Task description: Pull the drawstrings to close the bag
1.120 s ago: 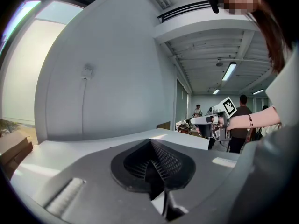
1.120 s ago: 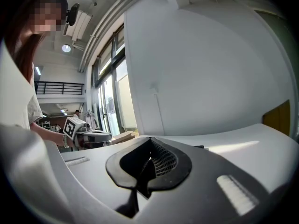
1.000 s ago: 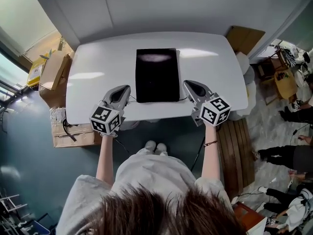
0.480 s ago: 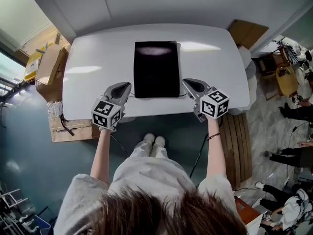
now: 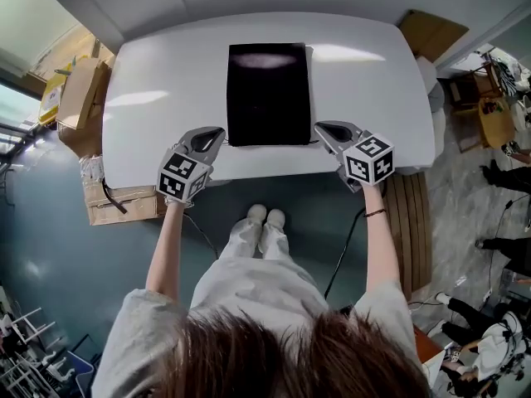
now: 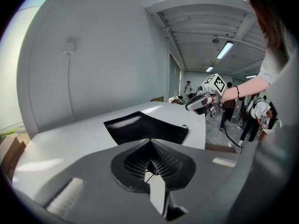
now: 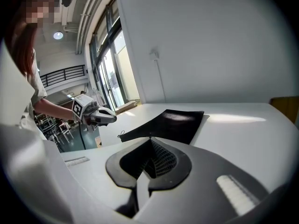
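A flat black drawstring bag (image 5: 268, 94) lies in the middle of the white table (image 5: 149, 123), its near edge toward me. My left gripper (image 5: 217, 131) hovers at the bag's near left corner and my right gripper (image 5: 319, 128) at its near right corner. Both sets of jaws are shut with the tips together. In the left gripper view the shut tips (image 6: 150, 142) point at the bag (image 6: 145, 129), and a small cord knot (image 6: 185, 126) shows at its far corner. In the right gripper view the tips (image 7: 150, 140) face the bag (image 7: 170, 125), with a cord end (image 7: 121, 134) at the opposite corner.
Cardboard boxes (image 5: 83, 98) stand on the floor left of the table, another box (image 5: 116, 210) by its near left corner. A wooden bench (image 5: 411, 230) sits to the right. People (image 5: 506, 247) are at the far right. A wall runs behind the table.
Both grippers have sunk toward the table beside the bag's near corners and tilted further down. Their jaws stayed shut. The bag has not moved.
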Motion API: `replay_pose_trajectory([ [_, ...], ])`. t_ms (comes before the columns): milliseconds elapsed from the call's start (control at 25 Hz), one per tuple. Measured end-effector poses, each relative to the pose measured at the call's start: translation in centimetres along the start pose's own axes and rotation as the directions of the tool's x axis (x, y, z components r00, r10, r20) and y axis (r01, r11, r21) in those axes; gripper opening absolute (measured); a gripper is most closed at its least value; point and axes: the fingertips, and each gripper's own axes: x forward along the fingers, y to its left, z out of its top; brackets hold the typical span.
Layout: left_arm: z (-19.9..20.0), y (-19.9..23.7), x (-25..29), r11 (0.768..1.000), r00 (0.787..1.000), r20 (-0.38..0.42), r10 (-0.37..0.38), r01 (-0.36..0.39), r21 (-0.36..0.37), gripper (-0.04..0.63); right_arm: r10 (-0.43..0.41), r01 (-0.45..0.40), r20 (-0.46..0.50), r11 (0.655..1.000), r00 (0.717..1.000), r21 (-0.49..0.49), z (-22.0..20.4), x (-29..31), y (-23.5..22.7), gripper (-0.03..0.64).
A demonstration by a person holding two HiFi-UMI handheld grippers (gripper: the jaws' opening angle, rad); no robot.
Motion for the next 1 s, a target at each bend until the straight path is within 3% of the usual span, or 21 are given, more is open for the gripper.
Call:
replay_pose_trajectory([
  [360,-2.7,-1.0,1.2,0.992,0.991,-0.109,-0.074,0.084,0.093,-0.003,0.013,-0.022,-0.135,0.998,0.991,-0.061,-2.9,1.0,-0.7,0.014],
  [560,-3.9,-0.8,1.5,0.983,0.981,-0.166,-0.102,0.125,0.133,0.035,0.021,-0.053,-0.228,0.989,0.973,-0.137,-4.4,1.8,-0.5,0.045],
  [720,-4.4,-0.6,1.9,0.967,0.968,-0.22,-0.123,0.167,0.194,0.055,0.032,-0.096,-0.308,0.976,0.951,-0.196,-5.4,2.3,-0.3,0.072],
  [1000,-6.0,-0.3,2.2,0.918,0.925,-0.34,-0.17,0.274,0.286,0.129,0.02,-0.165,-0.453,0.945,0.891,-0.283,-7.8,2.2,-1.0,0.14],
])
